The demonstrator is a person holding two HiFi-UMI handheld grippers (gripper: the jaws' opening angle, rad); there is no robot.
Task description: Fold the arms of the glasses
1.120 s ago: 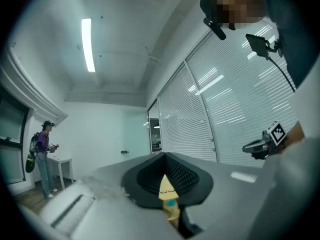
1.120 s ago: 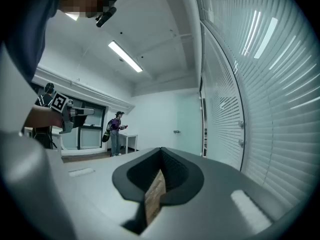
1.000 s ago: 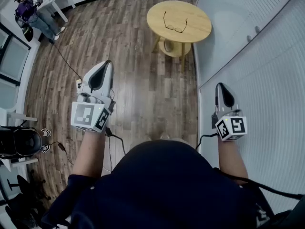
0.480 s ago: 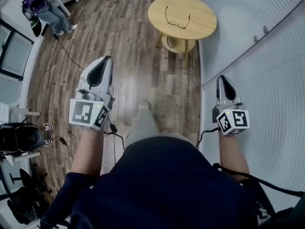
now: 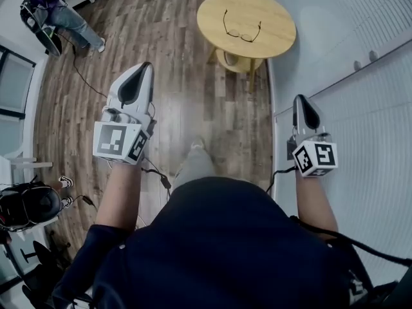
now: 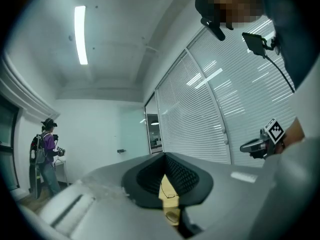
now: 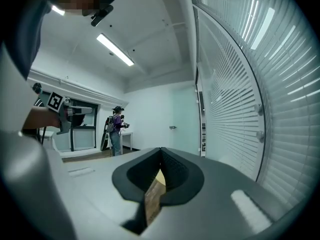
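Bright ceiling striplights (image 6: 80, 34), sharp frames, strong fisheye bending at dark edges.

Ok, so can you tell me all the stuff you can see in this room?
table: one, round, light wood, far end of the room by the wall
glasses: one pair, dark frame, arms open, lying on the table
floor: brown wood planks, all across the room
blinds: white, along the right side
cable: one, dark, trailing over the floor at left
other person: one, purple top, far left corner
ceiling light: one, white strip, overhead
left gripper: one, white and black, jaws together, empty
right gripper: one, white and black, jaws together, empty
dark blue top: the wearer's own, bottom of the head view
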